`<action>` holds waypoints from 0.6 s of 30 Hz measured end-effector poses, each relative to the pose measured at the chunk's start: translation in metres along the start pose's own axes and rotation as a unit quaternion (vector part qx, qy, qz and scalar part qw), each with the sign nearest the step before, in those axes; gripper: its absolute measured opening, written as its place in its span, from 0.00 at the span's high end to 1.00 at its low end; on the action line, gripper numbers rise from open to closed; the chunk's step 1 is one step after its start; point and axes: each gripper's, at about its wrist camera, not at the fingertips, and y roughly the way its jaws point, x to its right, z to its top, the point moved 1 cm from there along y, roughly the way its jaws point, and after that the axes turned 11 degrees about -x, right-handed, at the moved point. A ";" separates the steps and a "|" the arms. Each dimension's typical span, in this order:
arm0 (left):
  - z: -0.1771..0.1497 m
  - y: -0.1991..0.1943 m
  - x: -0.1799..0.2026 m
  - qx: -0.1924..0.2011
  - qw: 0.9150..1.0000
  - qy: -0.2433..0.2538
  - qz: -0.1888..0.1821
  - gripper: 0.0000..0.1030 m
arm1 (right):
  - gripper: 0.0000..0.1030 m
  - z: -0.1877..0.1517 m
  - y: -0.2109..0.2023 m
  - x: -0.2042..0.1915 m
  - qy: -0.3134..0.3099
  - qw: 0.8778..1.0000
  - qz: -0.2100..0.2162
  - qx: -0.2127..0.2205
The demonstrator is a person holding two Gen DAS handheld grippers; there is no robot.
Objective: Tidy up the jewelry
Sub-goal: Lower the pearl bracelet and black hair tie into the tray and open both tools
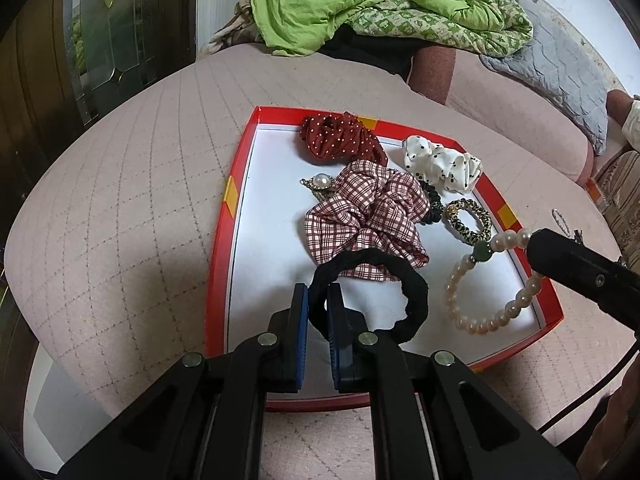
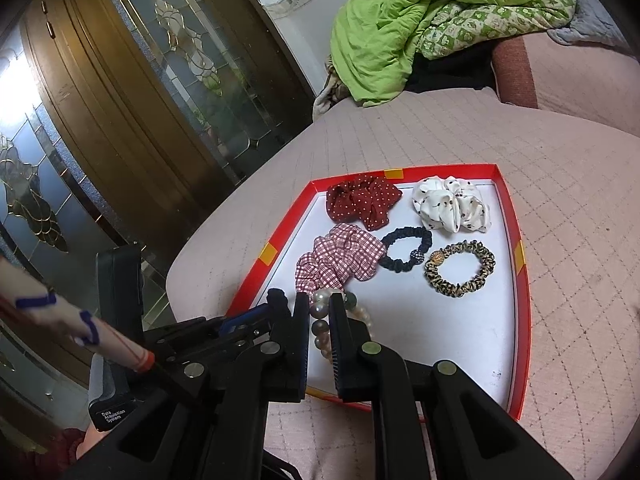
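Observation:
A red tray [image 1: 224, 248] with a white floor lies on a pink quilted cushion. My left gripper [image 1: 318, 292] is shut on a black hair tie [image 1: 414, 292], whose loop hangs over the tray's near part. My right gripper [image 2: 320, 304] is shut on a pearl bracelet [image 2: 320, 314] with a green bead, over the tray's near edge. In the left wrist view that bracelet [image 1: 472, 280] dangles from the right gripper [image 1: 536, 248]. The tray holds a plaid scrunchie [image 1: 368, 216], a red dotted scrunchie [image 1: 340, 138], a white dotted scrunchie [image 1: 440, 164], a leopard hair tie [image 2: 460, 268], a black beaded hair tie [image 2: 404, 248] and a pearl pin [image 1: 320, 182].
A green quilt [image 1: 360, 4] is heaped at the cushion's far end, with a grey pad [image 1: 560, 68] beside it. A wooden door with glass panels [image 2: 120, 100] stands to the left. A small silver piece [image 1: 560, 220] lies on the cushion right of the tray.

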 end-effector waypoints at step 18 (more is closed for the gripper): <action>0.001 0.010 0.004 -0.009 1.000 0.007 0.015 0.91 | 0.90 -0.007 0.003 0.040 0.045 0.999 -0.027 -0.005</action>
